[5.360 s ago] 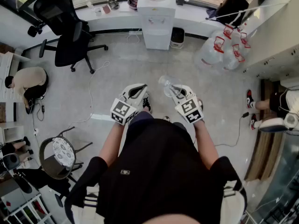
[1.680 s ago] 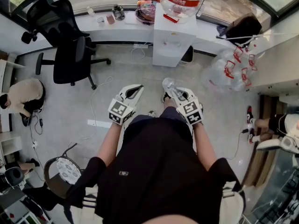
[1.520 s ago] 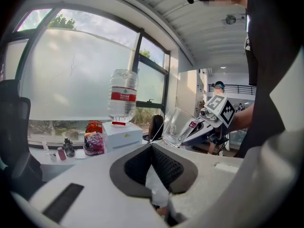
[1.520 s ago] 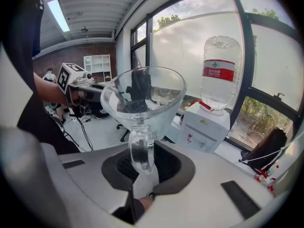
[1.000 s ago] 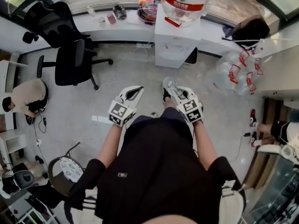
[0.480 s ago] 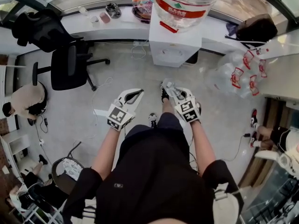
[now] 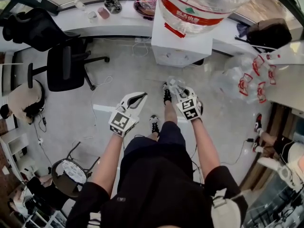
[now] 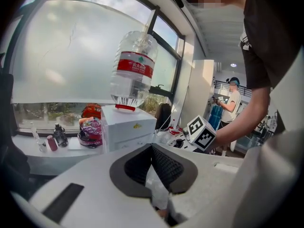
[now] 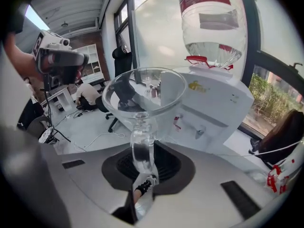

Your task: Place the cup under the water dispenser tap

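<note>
Cup (image 9: 142, 127) of clear glass, with a wide bowl on a narrow stem, is held by the right gripper (image 9: 142, 158). The stem is clamped between the two dark pads (image 9: 161, 163), and the bowl is carried out beyond the jaw tips, its rim tilted away from the camera in the right gripper view. In the head view the cup (image 7: 175, 85) is seen just ahead of the right gripper (image 7: 178, 93), over the bare floor (image 7: 123, 80) and short of the front of the water dispenser (image 7: 180, 51).

In the right gripper view the white water dispenser (image 9: 213, 108) is seen behind and to the right of the bowl. Its two taps (image 9: 176, 122) are seen just right of the stem, and the cup is not yet under either one; how far off they stand can hardly be judged through the wide lens. An upturned bottle (image 9: 211, 18) with a red label is seated on the dispenser's top.

The left gripper (image 8: 152, 148) is carried to the left, apart from the cup; its pads are closed tip to tip with nothing gripped. An office chair (image 7: 61, 65) is seen well to the left.
</note>
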